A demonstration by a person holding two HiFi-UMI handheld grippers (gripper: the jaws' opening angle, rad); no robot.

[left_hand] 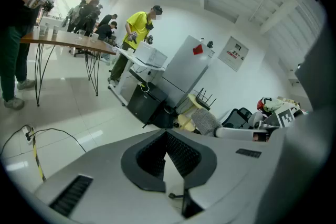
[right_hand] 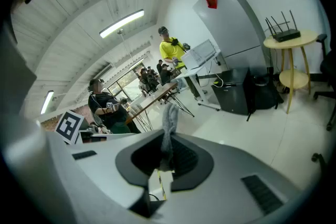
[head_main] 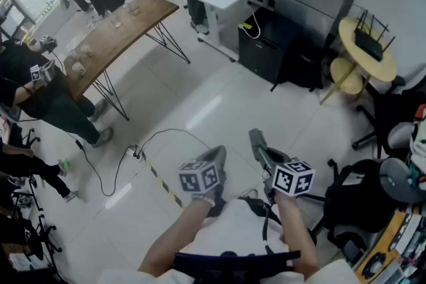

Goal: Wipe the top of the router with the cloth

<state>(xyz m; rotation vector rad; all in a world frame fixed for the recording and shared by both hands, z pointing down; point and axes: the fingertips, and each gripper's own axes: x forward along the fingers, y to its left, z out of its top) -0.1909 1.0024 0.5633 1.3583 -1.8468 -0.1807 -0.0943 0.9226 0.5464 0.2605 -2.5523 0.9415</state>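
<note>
Open floor (head_main: 219,96) separates the tongs from the round counter (head_main: 385,66) bearing the router (head_main: 368,44), well ahead. Right tongs (right_hand: 167,149) clamp the cloth (right_hand: 169,115); left tongs (left_hand: 166,138) closed, empty.

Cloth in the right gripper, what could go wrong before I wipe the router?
The cloth sticks out loosely past the right gripper, so it might slip free. The router has upright antennas that could snag it, and its small round table might rock under a hard push.
</note>
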